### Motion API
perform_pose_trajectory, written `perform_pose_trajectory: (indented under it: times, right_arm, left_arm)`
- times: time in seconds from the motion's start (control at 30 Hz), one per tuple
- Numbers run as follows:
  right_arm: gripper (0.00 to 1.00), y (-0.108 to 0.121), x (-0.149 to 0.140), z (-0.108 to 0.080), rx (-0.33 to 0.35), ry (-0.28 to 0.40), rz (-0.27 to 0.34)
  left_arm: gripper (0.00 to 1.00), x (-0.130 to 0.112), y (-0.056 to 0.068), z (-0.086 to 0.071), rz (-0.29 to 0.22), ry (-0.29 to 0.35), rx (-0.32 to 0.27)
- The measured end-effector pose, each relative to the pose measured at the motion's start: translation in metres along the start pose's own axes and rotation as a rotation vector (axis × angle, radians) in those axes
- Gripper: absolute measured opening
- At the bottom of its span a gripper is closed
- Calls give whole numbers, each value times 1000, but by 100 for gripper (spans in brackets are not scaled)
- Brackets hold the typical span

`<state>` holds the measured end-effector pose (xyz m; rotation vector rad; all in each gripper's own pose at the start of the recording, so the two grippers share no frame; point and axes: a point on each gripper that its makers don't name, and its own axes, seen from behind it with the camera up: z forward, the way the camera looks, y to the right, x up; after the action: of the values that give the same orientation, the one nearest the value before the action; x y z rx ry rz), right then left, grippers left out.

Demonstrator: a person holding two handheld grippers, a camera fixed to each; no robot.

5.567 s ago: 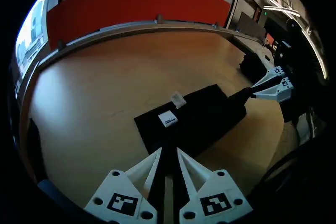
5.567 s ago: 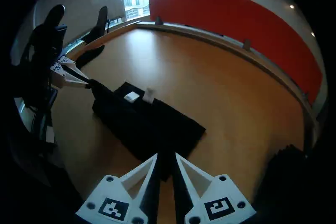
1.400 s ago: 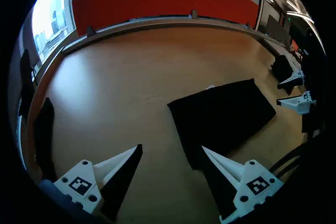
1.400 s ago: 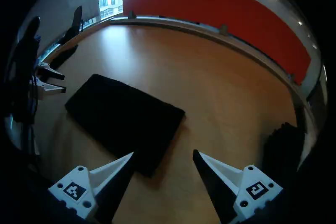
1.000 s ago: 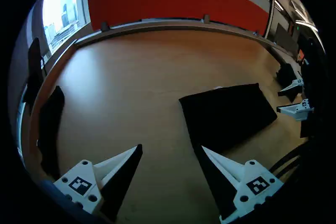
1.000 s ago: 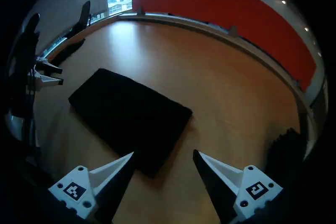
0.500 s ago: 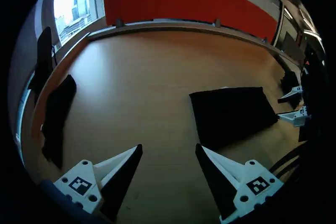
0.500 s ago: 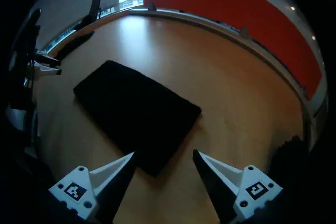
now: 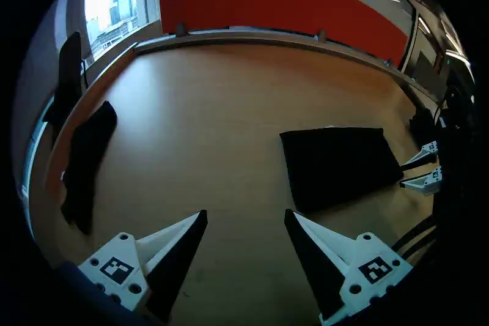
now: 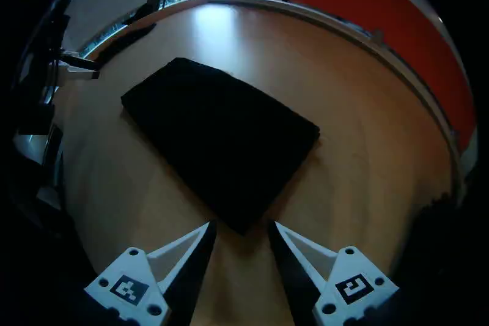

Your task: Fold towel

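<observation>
Black towel (image 10: 220, 136), folded flat, lies mid wooden table (image 10: 367, 161). Right gripper (image 10: 242, 225) just short of its near corner, fingers narrowly apart, empty. Left gripper (image 9: 244, 213) spread wide, empty, w/ towel ahead-right.

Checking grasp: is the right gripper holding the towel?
No, the right gripper is open; neither finger presses on the towel.

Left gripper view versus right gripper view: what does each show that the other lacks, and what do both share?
Left gripper view: the left gripper open up close, the right gripper far off beside the towel. Right gripper view: the reverse, with the right gripper open up close and the left gripper far off. Both: the folded black towel, the wooden table, the red partition.
</observation>
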<state>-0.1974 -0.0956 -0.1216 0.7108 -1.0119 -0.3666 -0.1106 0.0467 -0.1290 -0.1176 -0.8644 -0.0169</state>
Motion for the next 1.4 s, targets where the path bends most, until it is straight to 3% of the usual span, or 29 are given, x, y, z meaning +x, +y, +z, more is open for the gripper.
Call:
perform_pose_trajectory:
  times: [0.13,0.3,0.43,0.6,0.8,1.0,1.4]
  right_arm:
    - [61,-1,-1,0,14,-5,-7]
    - [35,-2,-2,1,27,-13,-15]
    - [30,-1,-1,1,33,-13,-15]
    - [9,-3,-2,0,41,-12,-20]
    - [7,-2,4,-5,31,2,-13]
    - [7,2,27,-20,18,59,-5]
    - [7,22,83,-59,-55,181,-81]
  left_arm:
    - [94,1,0,0,-5,2,-1]
    - [94,2,2,1,-4,2,-2]
    - [94,2,3,1,1,3,-2]
    - [94,2,3,3,3,3,0]
    - [94,6,3,3,3,11,0]
    - [94,11,2,5,8,16,0]
    - [93,19,6,7,15,26,-9]
